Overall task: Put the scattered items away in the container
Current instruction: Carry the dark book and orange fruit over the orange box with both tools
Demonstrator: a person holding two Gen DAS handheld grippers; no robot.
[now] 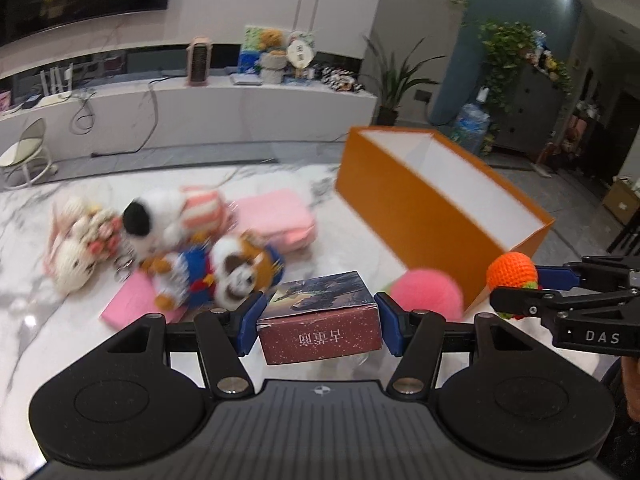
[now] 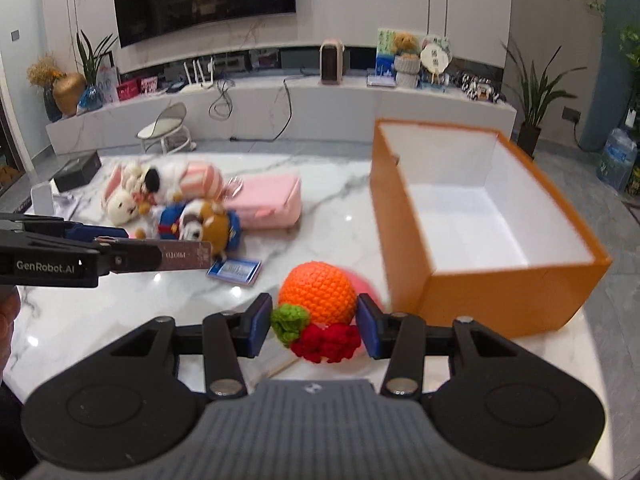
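My left gripper point(image 1: 320, 314) is shut on a small dark red box point(image 1: 320, 332) with a picture on its top, held above the marble table. The right wrist view shows this box edge-on point(image 2: 182, 256) at the left. My right gripper point(image 2: 314, 316) is shut on a crocheted orange fruit point(image 2: 318, 290) with a green leaf and red bits, also seen at the right of the left wrist view point(image 1: 512, 270). The orange container point(image 2: 500, 292) point(image 1: 420, 208) stands open with a white, bare inside, just right of both grippers.
On the table point(image 2: 340, 208) lie a pile of plush toys point(image 1: 160, 224) point(image 2: 168, 188), a pink pouch point(image 2: 272, 200), a pink ball point(image 1: 428, 292), a pink card point(image 1: 132, 300), a blue card point(image 2: 236, 270) and a black box point(image 2: 78, 170). Beyond the table stand a chair point(image 2: 166, 126) and a long bench.
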